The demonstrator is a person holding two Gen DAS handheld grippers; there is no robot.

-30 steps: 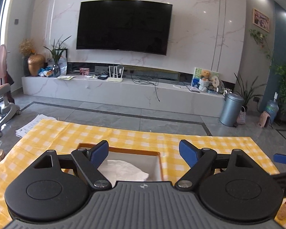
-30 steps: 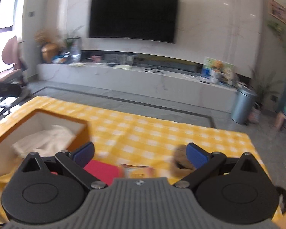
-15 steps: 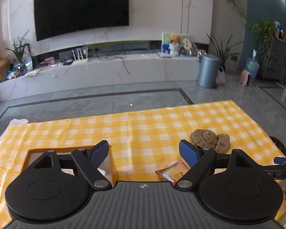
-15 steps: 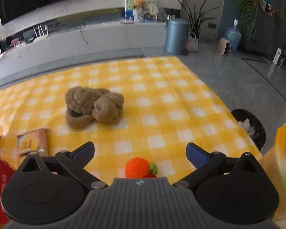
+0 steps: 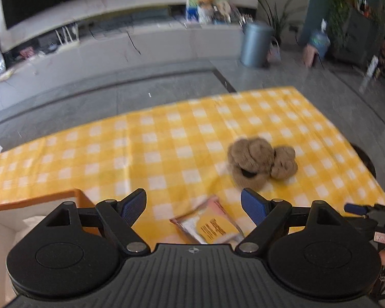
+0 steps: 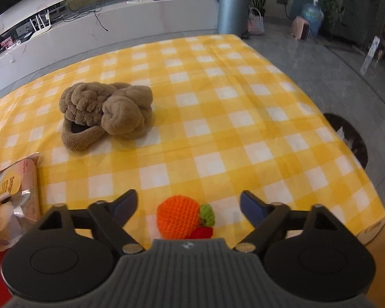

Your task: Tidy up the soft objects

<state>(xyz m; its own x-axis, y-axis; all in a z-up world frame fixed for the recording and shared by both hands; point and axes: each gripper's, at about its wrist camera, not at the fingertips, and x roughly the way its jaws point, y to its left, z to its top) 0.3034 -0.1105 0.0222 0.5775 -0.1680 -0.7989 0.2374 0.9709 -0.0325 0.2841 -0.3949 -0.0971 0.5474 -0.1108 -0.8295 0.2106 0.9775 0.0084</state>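
Orange crochet fruit (image 6: 179, 217) between spread, just-narrowing right tool (image 6: 188, 205) pads, untouched.
Could squirt out or be pushed along the bench (image 6: 243, 118) if pinched off-centre.

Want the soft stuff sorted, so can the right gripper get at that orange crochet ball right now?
Probably yes: the orange crochet ball lies between the right gripper's open jaws, which have just been closing, nothing blocking it.

Both grippers, left (image 5: 193, 209) and right (image 6: 188, 206), tilt downward, right fingers closing.
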